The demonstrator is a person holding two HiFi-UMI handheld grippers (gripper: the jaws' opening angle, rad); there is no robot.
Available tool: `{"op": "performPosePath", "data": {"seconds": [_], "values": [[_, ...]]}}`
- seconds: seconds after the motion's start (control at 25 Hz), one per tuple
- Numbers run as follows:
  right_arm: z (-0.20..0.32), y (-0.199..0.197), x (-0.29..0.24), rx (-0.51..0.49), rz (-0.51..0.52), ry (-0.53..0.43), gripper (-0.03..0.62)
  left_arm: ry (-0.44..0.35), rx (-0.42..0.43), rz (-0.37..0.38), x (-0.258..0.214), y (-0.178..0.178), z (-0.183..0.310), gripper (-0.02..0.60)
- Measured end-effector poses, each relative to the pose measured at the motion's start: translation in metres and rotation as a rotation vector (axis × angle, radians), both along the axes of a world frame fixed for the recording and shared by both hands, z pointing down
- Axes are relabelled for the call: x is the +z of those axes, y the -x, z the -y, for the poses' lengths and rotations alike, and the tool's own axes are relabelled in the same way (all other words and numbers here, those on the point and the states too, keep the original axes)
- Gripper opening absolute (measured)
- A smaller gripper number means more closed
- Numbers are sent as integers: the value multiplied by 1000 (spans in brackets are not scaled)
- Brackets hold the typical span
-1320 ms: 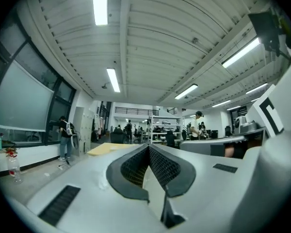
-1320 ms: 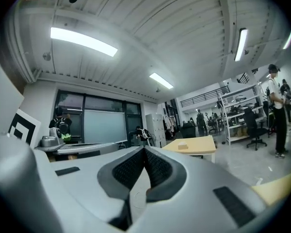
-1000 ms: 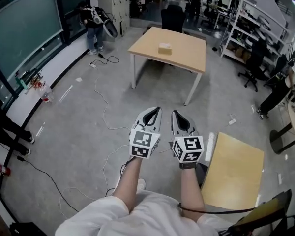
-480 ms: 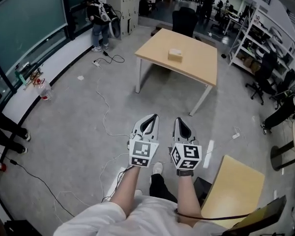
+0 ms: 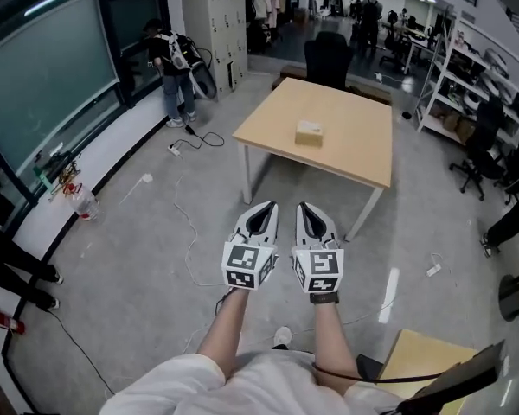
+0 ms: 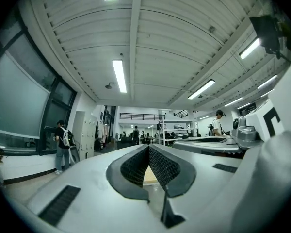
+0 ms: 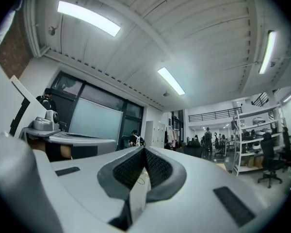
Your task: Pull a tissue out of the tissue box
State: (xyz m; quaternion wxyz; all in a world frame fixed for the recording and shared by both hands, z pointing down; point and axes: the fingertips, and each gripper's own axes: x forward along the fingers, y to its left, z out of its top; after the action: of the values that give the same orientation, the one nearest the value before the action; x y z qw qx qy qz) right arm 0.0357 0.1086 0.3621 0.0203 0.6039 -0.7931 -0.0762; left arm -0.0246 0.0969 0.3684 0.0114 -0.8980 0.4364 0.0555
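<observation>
A small tan tissue box [image 5: 310, 131] sits near the middle of a light wooden table [image 5: 355, 154] ahead of me, well beyond both grippers. My left gripper [image 5: 268, 206] and right gripper [image 5: 302, 206] are held side by side at arm's length, pointing at the table across the grey floor. Each is shut with nothing between its fingertips. In the left gripper view the left gripper's [image 6: 148, 147] tips meet, and a sliver of tan table top shows below them. The right gripper [image 7: 144, 148] looks the same in its own view.
A person with a backpack [image 5: 175, 67] stands by the lockers [image 5: 214, 24] at the back left. A black office chair [image 5: 329, 59] stands behind the table, shelving [image 5: 476, 76] to its right. Cables [image 5: 190, 227] trail over the floor. A wooden board [image 5: 424, 361] lies at bottom right.
The table with the box has come nearer and larger in the head view as I walk toward it. Both grippers have stayed shut and side by side.
</observation>
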Motion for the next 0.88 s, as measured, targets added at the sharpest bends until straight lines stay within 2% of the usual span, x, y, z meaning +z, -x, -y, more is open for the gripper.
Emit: {"op": "performPosePath", "data": {"seconds": [0.16, 0.36, 0.48, 0.64, 0.8, 0.88], "values": [[45, -54, 3, 49, 26, -7, -2, -2, -8, -2, 6, -40, 50, -2], [108, -110, 41, 133, 82, 78, -2, 28, 24, 43, 34, -80, 105, -2], [144, -124, 53, 150, 132, 101, -2, 44, 45, 40, 39, -91, 144, -2], [204, -117, 71, 115, 205, 106, -2, 67, 52, 29, 56, -91, 213, -2], [282, -153, 72, 102, 261, 109, -2, 65, 153, 19, 62, -140, 294, -2], [325, -157, 63, 79, 278, 107, -2, 46, 188, 8, 50, -149, 337, -2]]}}
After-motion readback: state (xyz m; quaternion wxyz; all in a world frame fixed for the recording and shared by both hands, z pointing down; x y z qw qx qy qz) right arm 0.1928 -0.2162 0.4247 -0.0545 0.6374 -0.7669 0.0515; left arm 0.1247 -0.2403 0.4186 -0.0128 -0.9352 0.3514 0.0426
